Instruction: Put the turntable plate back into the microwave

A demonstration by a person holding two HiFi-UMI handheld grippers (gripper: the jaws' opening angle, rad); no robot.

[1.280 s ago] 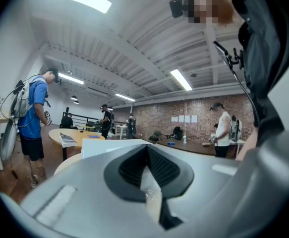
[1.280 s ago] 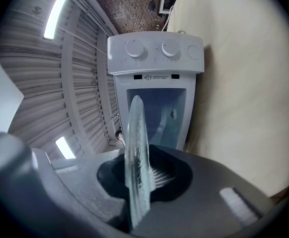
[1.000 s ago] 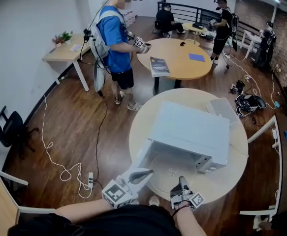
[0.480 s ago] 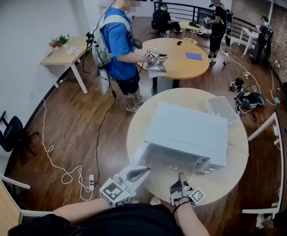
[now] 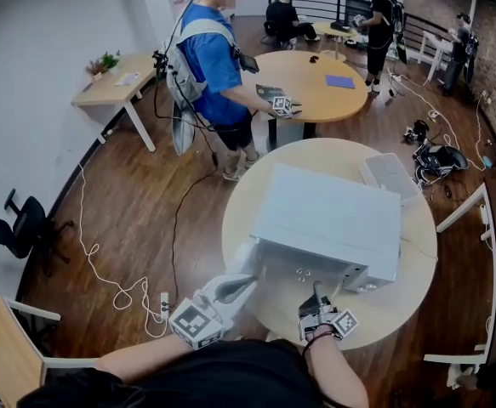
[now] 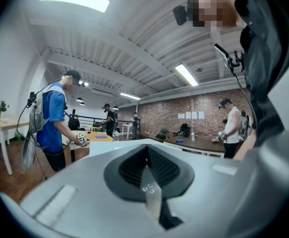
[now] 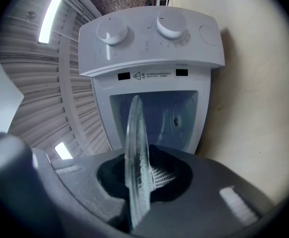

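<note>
Left tongs (image 5: 244, 282) and right tongs (image 5: 317, 296) both pinch the turntable plate (image 7: 136, 162) before the open microwave (image 5: 333, 219); the next move should be sliding it in level.

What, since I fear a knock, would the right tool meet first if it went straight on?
Likely the inside of the microwave's open cavity; the way there looks free, though depth is unclear.

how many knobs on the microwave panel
2. One white round knob at the left of the white microwave's control panel in the right gripper view, the other at its middle.
</note>
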